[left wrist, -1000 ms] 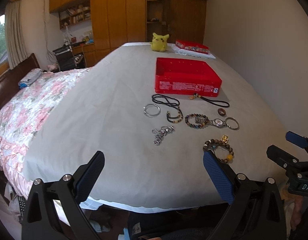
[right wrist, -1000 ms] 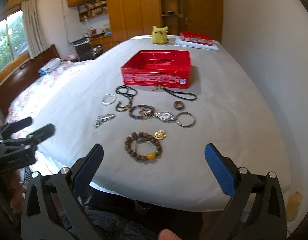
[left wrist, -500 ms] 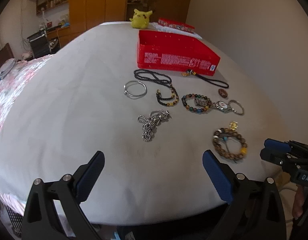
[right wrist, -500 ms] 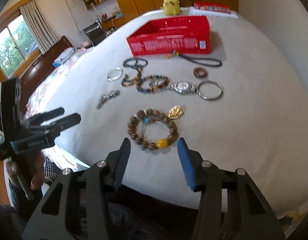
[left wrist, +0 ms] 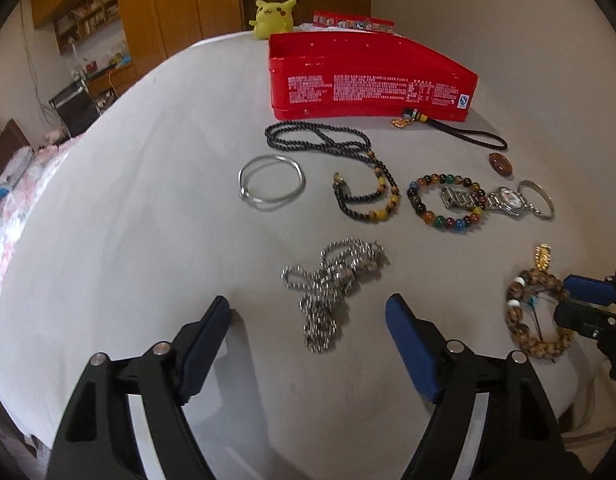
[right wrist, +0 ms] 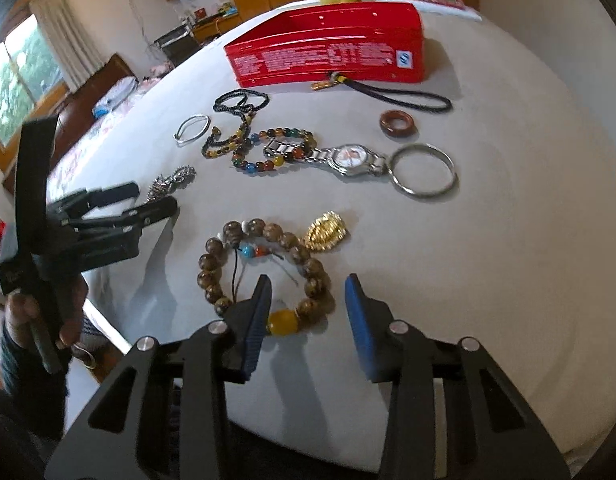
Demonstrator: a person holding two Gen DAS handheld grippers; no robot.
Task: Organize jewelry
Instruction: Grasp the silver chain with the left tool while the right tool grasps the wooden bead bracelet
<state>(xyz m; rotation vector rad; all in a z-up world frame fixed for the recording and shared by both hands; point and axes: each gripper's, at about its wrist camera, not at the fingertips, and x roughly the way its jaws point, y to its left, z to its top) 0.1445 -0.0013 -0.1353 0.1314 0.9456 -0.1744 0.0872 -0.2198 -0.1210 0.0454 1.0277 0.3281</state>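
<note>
The right hand-held gripper, jaws just closing yet unclamped, straddles the wooden bead bracelet near the bed's edge; light, floppy, best pinched across its beads.

Both tongs angled down, L wide, R narrower, jaws closing.

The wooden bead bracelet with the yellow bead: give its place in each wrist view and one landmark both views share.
Left wrist view: wooden bead bracelet at the far right edge, beside the right gripper.
Right wrist view: bracelet low in the centre, its near side between the right gripper's fingers.
Shared landmark: the red tin at the top, beyond the jewelry.
</note>
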